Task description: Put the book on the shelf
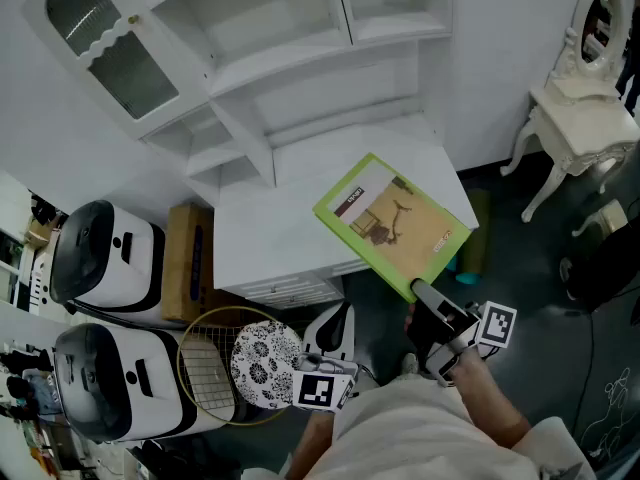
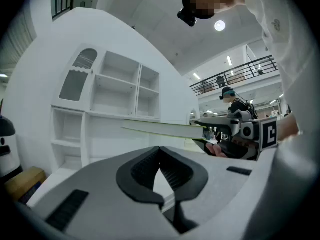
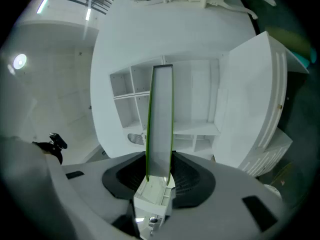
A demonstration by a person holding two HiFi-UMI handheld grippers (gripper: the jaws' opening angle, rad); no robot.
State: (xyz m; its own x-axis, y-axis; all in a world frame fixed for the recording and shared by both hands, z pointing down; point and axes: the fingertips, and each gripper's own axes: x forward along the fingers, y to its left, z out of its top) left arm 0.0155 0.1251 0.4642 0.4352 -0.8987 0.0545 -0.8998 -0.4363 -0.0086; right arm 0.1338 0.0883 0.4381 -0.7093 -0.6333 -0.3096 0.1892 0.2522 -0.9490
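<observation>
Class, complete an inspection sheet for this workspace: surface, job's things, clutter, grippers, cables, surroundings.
Surface: white cabinet top, with the book held above it.
Job's things: green-edged illustrated book, tilted, in the air; white open shelves behind it.
Clutter: two black-and-white round appliances, brown wooden box, stringed racket, all left of the cabinet.
Grippers: right hand-held gripper shut on the book's edge; left hand-held gripper shut, empty.
Cables: nothing seen.
Surroundings: white ornate dressing table with a mirror; dark floor.
</observation>
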